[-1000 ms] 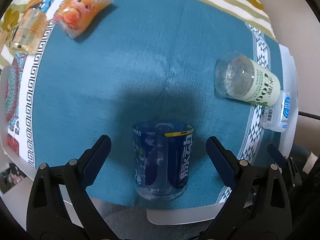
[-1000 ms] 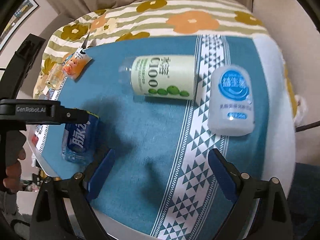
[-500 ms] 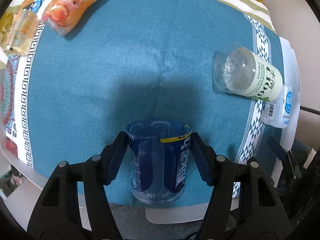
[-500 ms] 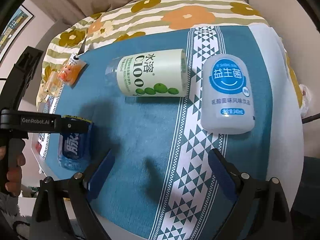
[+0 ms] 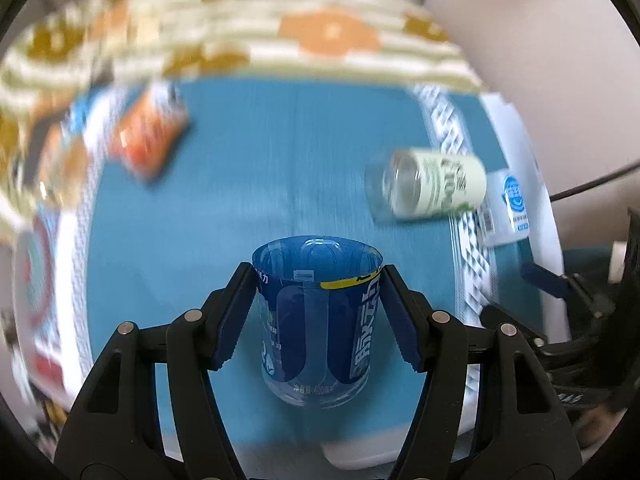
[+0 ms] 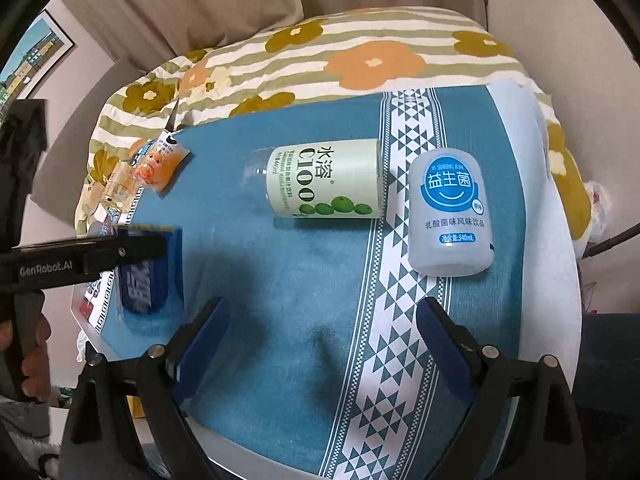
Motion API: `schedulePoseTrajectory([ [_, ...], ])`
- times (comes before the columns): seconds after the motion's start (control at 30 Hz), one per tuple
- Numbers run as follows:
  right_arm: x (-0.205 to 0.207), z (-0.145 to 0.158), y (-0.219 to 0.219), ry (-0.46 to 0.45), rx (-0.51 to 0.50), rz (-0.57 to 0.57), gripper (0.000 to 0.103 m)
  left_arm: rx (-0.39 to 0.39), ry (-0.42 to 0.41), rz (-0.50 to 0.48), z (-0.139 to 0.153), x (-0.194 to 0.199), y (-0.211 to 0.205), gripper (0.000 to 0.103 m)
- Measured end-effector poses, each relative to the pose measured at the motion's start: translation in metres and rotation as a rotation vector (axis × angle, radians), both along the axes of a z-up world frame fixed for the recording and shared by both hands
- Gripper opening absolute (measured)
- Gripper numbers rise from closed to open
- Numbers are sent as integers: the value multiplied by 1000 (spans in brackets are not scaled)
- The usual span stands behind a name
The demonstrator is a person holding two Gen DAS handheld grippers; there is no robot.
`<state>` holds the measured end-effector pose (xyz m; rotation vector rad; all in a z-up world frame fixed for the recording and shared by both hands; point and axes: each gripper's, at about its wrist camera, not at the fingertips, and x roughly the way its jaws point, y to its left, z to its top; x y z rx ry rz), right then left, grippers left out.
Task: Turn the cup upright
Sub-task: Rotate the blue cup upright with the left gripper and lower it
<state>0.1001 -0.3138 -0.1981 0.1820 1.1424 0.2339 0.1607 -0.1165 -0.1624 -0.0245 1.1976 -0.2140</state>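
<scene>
The blue clear plastic cup (image 5: 316, 312), cut from a drink bottle, has its open rim facing away from the left wrist camera. My left gripper (image 5: 318, 316) is shut on its sides and holds it over the near part of the blue cloth (image 5: 260, 184). In the right wrist view the same cup (image 6: 148, 268) shows at the left, partly hidden behind the left gripper's black finger. My right gripper (image 6: 320, 340) is open and empty above the cloth's patterned border.
A green-label C100 cup (image 6: 324, 178) lies on its side mid-cloth, also seen in the left wrist view (image 5: 432, 184). A white-blue cup (image 6: 450, 216) lies beside it. An orange snack packet (image 6: 160, 162) and small glass bottle (image 6: 118, 182) sit far left.
My left gripper closed on the blue cup, then moved with it; the left view is now blurred and tilted up. My right gripper stayed open and shifted slightly.
</scene>
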Motion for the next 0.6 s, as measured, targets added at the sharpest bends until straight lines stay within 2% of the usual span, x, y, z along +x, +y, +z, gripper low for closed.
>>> schedulePoseTrajectory([
  [0.1, -3, -3, 5, 5, -31, 4, 93, 31, -208, -25, 4, -19, 2, 68],
  [0.23, -10, -11, 12, 15, -92, 18, 93, 10, -376, 13, 1, -28, 10, 68],
  [0.33, -17, -19, 16, 26, -134, 28, 93, 3, -430, 25, -10, -26, 7, 69],
  [0.43, -22, -26, 19, 38, -156, 36, 93, 4, -440, 22, -26, -24, 4, 69],
  [0.47, -23, -28, 20, 40, -161, 41, 93, 1, -468, 22, -27, -24, 4, 69],
  [0.6, -26, -34, 24, 43, -195, 57, 93, -4, -488, 19, -31, -24, 8, 69],
])
